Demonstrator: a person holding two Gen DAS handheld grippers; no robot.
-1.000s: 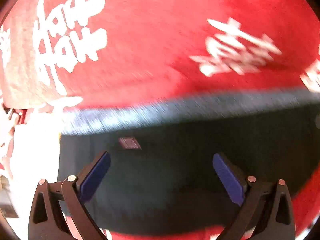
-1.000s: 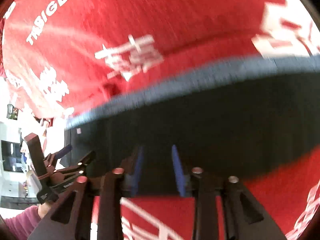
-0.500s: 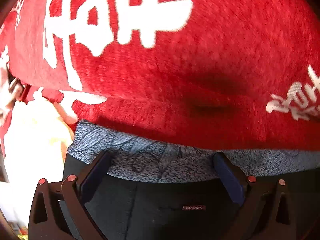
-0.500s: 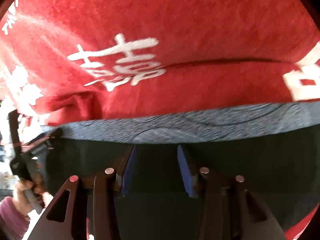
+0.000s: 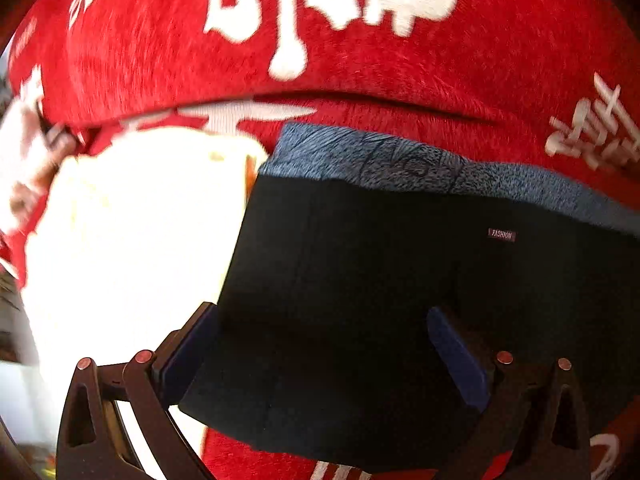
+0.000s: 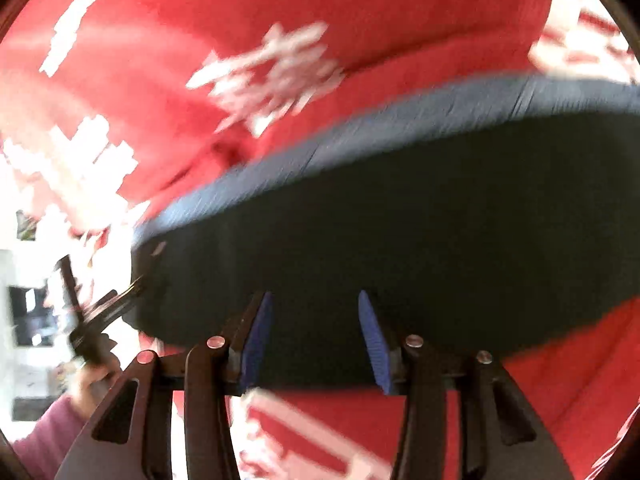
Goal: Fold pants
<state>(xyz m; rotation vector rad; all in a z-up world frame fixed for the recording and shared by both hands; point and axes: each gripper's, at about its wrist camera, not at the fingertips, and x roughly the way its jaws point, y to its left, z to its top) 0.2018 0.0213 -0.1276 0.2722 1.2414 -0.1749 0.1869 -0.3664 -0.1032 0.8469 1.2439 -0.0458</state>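
The black pants (image 5: 380,280) with a grey-blue patterned band (image 5: 400,160) along their far edge lie folded on a red blanket. A small "FASHION" label (image 5: 501,234) shows on them. My left gripper (image 5: 324,344) is open, its blue-padded fingers spread over the pants' left end. In the right wrist view the pants (image 6: 400,220) stretch across the frame, blurred. My right gripper (image 6: 314,340) is open at their near edge. The left gripper (image 6: 100,312) shows at the pants' left end.
A red blanket (image 5: 360,60) with white characters covers the surface under the pants; it also shows in the right wrist view (image 6: 240,20). A bright white area (image 5: 128,220) lies left of the pants. A hand in a purple sleeve (image 6: 52,420) holds the left gripper.
The left gripper has drawn back and shifted left, so the pants' left end now shows. The right gripper has drawn back from the band and opened wider.
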